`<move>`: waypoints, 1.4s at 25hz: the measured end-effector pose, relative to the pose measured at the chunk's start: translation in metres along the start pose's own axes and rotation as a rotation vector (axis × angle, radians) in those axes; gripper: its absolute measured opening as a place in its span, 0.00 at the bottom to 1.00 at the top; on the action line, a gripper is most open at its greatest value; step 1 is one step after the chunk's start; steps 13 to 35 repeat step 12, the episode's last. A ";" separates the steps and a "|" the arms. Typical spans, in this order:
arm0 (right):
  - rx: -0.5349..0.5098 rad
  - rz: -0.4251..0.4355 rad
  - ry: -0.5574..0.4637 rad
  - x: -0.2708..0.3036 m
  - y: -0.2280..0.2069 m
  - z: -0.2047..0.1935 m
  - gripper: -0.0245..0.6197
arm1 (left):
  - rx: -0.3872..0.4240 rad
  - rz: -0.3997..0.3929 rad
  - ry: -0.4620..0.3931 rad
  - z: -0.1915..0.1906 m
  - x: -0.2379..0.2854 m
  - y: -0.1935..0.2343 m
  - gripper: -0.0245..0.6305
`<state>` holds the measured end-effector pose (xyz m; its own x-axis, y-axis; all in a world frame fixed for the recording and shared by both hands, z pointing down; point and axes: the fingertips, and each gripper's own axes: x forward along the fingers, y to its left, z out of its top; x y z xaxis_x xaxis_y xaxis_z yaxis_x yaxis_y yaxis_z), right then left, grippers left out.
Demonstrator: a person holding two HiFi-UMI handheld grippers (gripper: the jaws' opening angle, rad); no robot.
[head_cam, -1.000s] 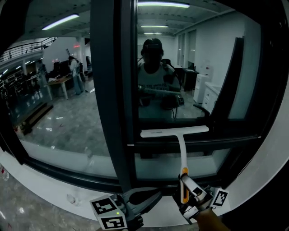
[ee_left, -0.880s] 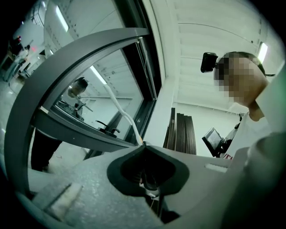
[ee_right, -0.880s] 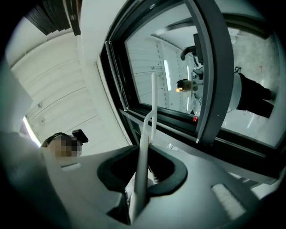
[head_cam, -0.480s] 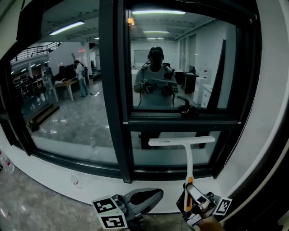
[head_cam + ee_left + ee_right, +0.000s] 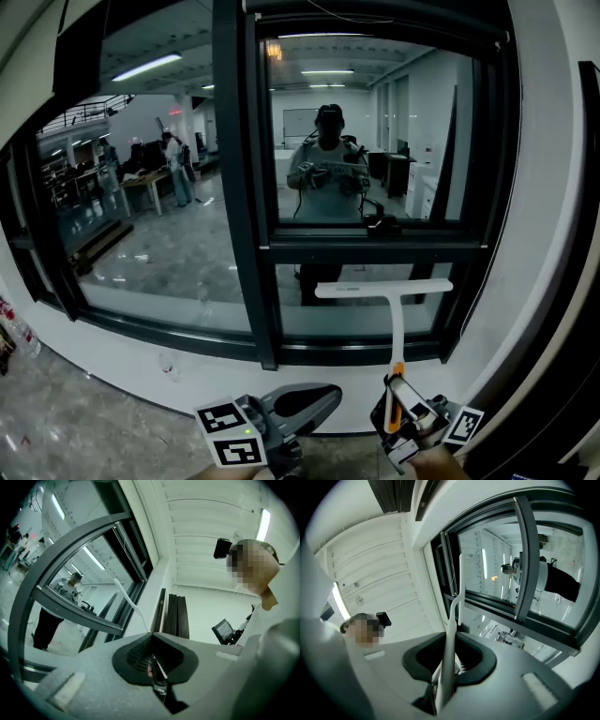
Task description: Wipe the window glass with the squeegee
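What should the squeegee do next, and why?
Probably pull the squeegee straight down. The right gripper is shut on it, and its blade sits level near the top of the small lower pane, with glass left below it.

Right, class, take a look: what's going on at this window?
A person is working at a window with a handheld gripper in each hand. The right gripper is shut on the handle of a white squeegee, whose blade is held level at the lower pane of window glass. The left gripper hangs low, shut and empty.
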<state>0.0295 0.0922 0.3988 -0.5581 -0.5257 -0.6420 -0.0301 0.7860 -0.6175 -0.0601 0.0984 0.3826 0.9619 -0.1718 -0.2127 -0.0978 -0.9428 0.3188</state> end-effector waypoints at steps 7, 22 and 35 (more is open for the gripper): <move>-0.015 0.010 0.015 -0.001 0.006 -0.011 0.14 | 0.011 -0.007 -0.003 -0.003 -0.005 -0.007 0.04; -0.022 0.003 0.014 -0.008 0.019 -0.022 0.14 | 0.005 -0.020 0.000 -0.010 -0.014 -0.025 0.04; -0.022 0.003 0.014 -0.008 0.019 -0.022 0.14 | 0.005 -0.020 0.000 -0.010 -0.014 -0.025 0.04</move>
